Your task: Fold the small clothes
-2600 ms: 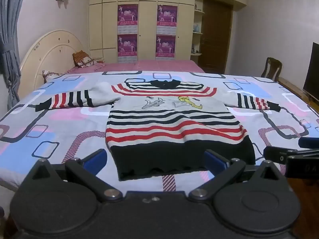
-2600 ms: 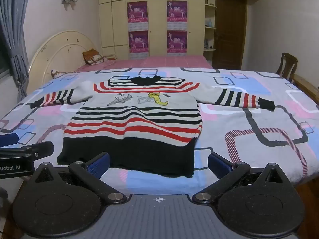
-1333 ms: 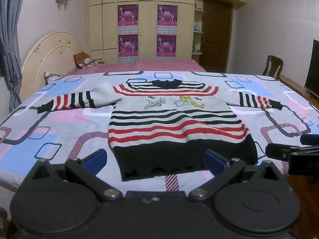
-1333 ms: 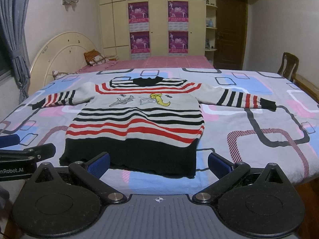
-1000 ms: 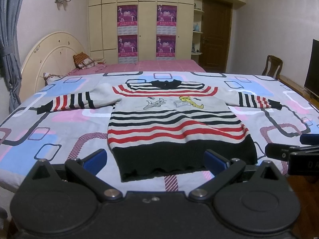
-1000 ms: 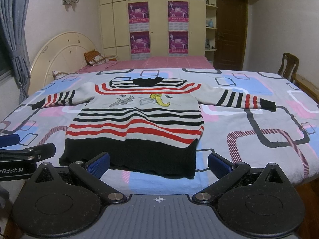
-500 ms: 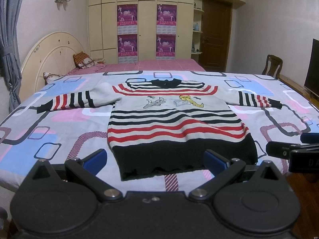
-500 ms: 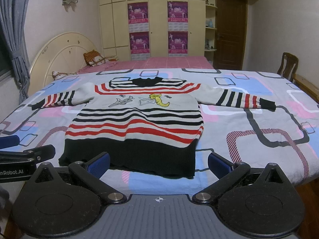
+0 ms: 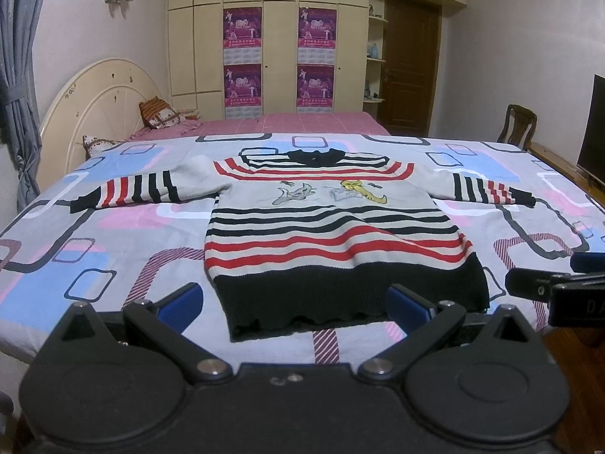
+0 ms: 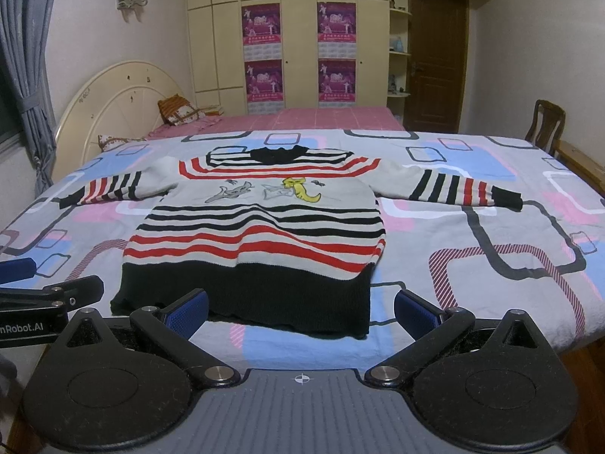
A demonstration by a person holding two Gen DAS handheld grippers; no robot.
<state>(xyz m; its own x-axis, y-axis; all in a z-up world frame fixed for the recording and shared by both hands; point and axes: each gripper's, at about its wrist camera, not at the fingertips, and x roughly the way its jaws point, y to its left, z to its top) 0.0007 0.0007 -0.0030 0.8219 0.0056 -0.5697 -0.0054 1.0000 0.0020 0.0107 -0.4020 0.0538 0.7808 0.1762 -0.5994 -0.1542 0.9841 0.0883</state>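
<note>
The sweater (image 9: 332, 227) lay flat by the bed's (image 9: 113, 227) near edge, sleeves spread. Your left gripper (image 9: 295, 304) and right gripper (image 10: 300, 308) hovered unclenched, empty, before its hem. Best to pinch each sleeve cuff squarely and fold inward evenly.

My two grippers hang side by side near the bedspread (image 9: 113, 234); its bare cloth flanks the sweater (image 9: 332, 234), seemingly unobstructed.

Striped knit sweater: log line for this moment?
striped knit sweater: flat, unfolded, sleeves spread | left gripper: open, empty | right gripper: open, empty | patterned bedspread
</note>
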